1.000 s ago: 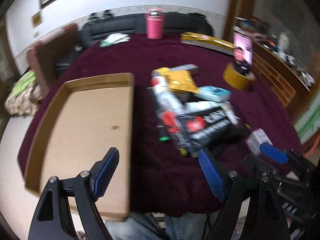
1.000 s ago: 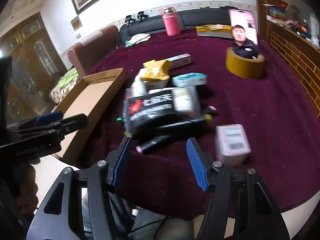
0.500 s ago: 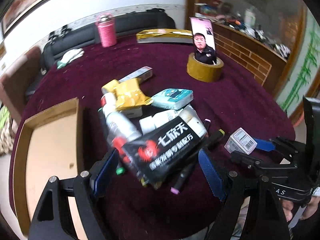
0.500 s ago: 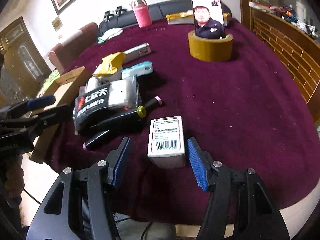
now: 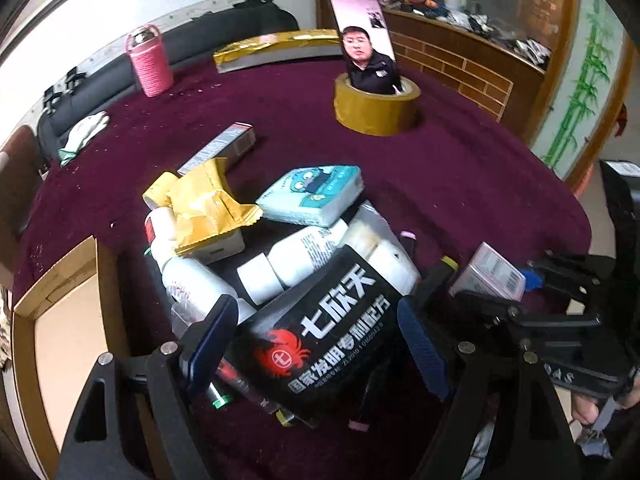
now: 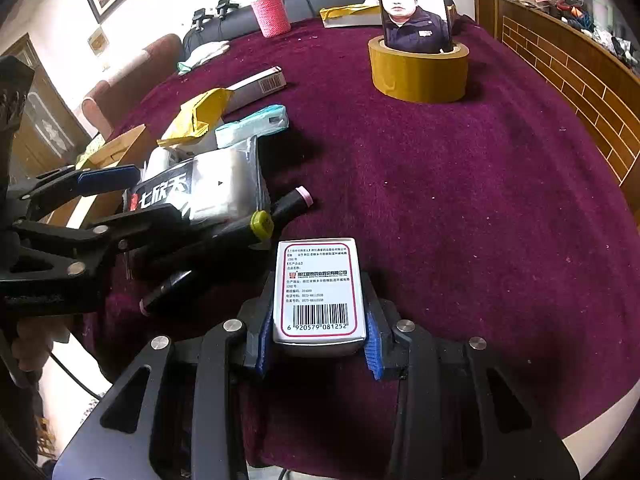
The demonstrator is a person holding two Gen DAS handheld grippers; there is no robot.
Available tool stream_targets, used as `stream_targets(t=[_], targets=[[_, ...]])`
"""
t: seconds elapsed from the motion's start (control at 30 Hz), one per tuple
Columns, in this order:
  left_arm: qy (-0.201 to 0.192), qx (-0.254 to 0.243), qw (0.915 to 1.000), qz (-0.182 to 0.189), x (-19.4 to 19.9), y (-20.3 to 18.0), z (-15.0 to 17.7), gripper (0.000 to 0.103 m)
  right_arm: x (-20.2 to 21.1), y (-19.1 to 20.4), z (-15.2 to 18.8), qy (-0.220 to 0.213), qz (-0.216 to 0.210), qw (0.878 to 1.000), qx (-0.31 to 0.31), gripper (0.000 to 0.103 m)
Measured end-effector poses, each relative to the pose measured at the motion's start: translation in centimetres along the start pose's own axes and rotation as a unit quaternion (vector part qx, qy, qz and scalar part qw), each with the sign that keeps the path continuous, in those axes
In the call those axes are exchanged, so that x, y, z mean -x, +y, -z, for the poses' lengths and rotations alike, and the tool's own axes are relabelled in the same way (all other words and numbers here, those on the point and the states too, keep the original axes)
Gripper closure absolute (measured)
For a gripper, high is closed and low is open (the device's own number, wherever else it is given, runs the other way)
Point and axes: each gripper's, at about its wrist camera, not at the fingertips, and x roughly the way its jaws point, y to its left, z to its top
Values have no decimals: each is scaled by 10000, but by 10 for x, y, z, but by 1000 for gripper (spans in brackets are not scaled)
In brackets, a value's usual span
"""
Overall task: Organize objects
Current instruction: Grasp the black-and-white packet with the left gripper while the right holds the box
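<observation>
R hand-held gripper (image 6: pixel 318 344) is clamping on the white box (image 6: pixel 319 292), pads touching both sides; box is sitting on the bench (image 6: pixel 460 208) near edge, just beside the markers (image 6: pixel 240 232). L hand-held gripper (image 5: pixel 316 344) is hanging w/ jaws apart around the black pouch (image 5: pixel 320 332) atop the pile, not gripping. Step: pickup of 1 box looks in hand. Next prob calls for lifting box & carrying it left to the carton (image 5: pixel 68 328), avoiding L gripper. Pouch after.
</observation>
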Motion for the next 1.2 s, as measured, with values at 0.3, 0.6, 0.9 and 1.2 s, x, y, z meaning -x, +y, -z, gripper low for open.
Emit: stream_targets(t=[0.3,0.6,0.9,1.2], targets=[[320,-415,9984,-228,-16,-7,-4,20,-6,-2,-6,33,-107,9998,-186,67],[490,-118,9987,-31,-29,4,-11,35,-2,-1,-3,-63,-172,9998,-94,67],[516,-189,9984,162,-32,-2,-12,49,-2,0,-4,-91,-180,9998,-60,69],[222,286,9986,382,1,5,-14,72,17,-1,-13,-393,-191,9990,-132,69]])
